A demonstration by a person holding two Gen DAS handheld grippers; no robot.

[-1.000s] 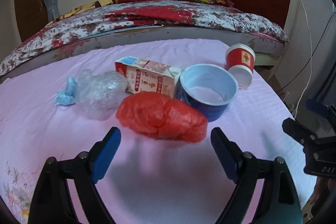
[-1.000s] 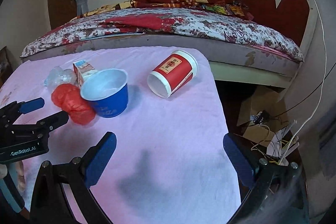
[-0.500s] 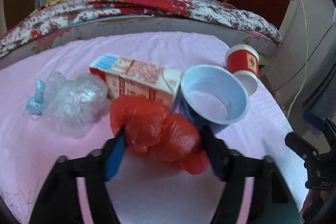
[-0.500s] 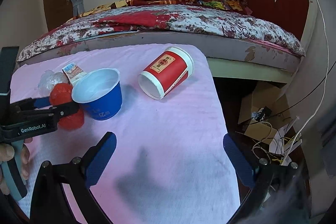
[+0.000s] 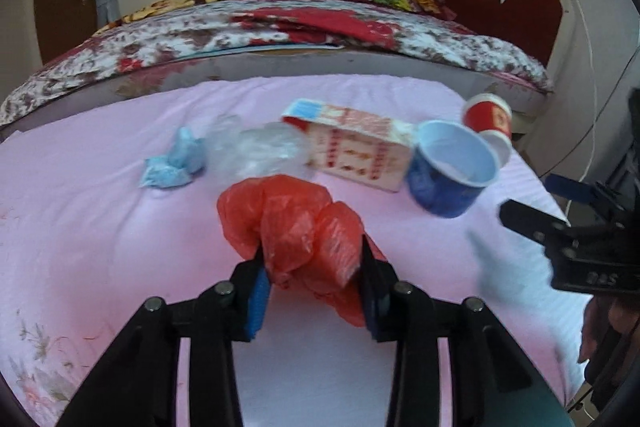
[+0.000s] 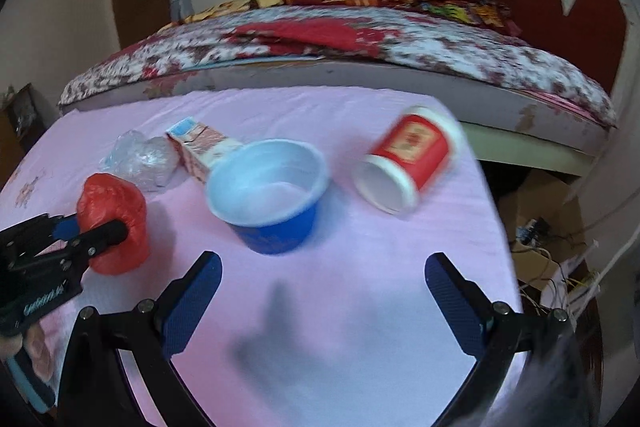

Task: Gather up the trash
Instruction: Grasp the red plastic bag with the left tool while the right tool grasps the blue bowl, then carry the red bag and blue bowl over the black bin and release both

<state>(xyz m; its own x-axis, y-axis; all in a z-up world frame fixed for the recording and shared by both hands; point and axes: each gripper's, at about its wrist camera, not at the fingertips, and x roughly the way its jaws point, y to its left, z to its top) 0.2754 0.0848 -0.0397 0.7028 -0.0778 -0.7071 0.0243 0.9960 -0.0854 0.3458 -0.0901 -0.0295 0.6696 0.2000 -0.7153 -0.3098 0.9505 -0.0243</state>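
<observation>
My left claw [image 5: 312, 283] has just been closing on the red bag [image 5: 292, 227], so I'd lift slowly, sparing the blue cup [image 5: 452, 175] at two o'clock, right claw [image 6: 320, 303] open

A crumpled red plastic bag [image 5: 296, 227] is seen on a pink surface [image 5: 100, 227]. A blue cup [image 6: 272, 195] with a white interior, a red cup [image 6: 408, 155] bearing a gold emblem, a red-and-white printed carton [image 5: 356, 151], clear plastic [image 5: 256, 147] and pale blue wrapping [image 5: 172, 167] are noted. Blue pads are fitted to black fingers [image 6: 192, 303].
</observation>
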